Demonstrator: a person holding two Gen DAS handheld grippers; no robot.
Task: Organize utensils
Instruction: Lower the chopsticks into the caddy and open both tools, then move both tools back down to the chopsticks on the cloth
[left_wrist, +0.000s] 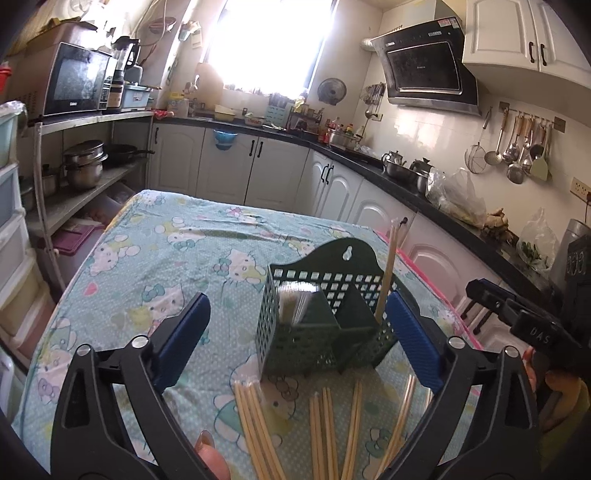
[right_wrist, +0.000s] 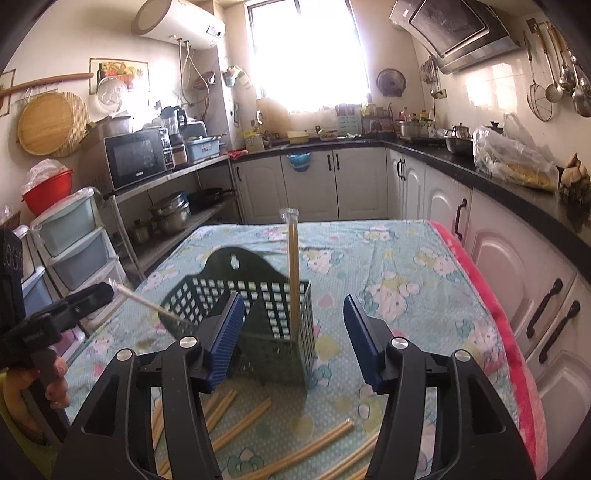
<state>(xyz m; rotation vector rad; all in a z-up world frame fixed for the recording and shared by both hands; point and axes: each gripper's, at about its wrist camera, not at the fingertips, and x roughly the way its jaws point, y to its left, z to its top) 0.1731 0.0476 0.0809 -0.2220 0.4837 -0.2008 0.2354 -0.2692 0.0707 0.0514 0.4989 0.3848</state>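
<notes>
The chopsticks (left_wrist: 255, 424) look light, thin and stiff, wooden or bamboo sticks, some seemingly in clear slippery sleeves, so they will likely roll or slide on the cloth and twist in a loose pinch. The best hold is probably across the shaft near the middle, or a little toward the upper end, so a stick hangs straight when it is dropped into the holder (left_wrist: 325, 325). They are pale tan and lie scattered on the table (left_wrist: 155, 236) just in front of the holder, on the side nearer the cameras; several fan out in loose groups. One wrapped pair (right_wrist: 293, 273) already stands upright in the holder's right compartment, leaning on its back wall, and something pale and blurred, perhaps a bundle of picks, fills the left compartment. The holder is a dark green plastic basket with a grid of square holes, a middle divider and a raised back with a hanging hole; it looks light and may tip or slide if nudged. The left tongs (left_wrist: 295, 339) stand wide open on either side of the holder, gripping nothing. The right tongs (right_wrist: 293, 332) are also open and empty, just in front of the holder, with the upright pair between their blue pads but not touched by them.
</notes>
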